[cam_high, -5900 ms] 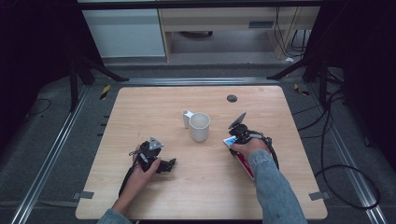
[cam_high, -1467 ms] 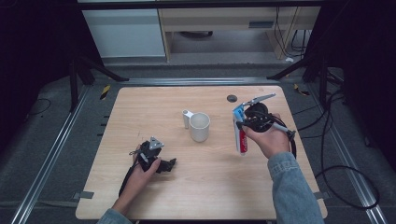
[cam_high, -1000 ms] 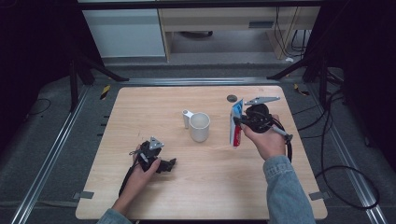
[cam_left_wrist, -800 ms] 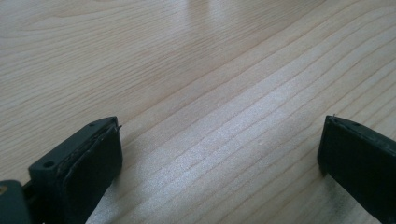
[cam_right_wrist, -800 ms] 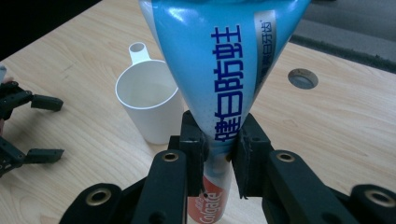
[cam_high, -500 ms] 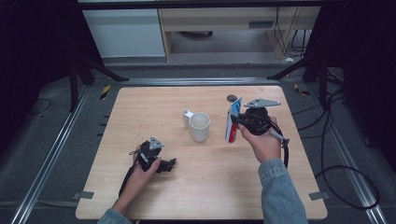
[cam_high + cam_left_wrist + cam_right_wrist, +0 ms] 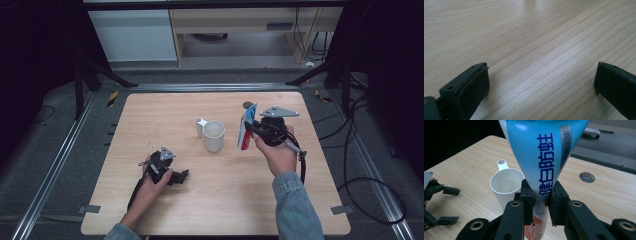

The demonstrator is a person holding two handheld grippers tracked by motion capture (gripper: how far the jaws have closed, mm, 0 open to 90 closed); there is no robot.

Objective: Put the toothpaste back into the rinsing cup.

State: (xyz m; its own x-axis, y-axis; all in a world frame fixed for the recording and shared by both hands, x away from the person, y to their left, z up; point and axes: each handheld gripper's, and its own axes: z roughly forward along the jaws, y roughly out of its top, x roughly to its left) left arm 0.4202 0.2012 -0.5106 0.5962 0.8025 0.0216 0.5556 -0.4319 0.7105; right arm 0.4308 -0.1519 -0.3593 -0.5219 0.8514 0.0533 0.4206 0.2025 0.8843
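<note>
Toothpaste tube (image 7: pixel 541 162) hangs upright, clamped in raised right hand-held gripper (image 7: pixel 541 202) beside cup (image 7: pixel 505 185).

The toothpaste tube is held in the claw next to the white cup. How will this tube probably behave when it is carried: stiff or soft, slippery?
The toothpaste tube is probably soft: the right claw pinches it narrow where the pads meet it. Its glossy skin looks slippery, so it might slide. Its broad flat end is up, so it may sway near the cup.
</note>
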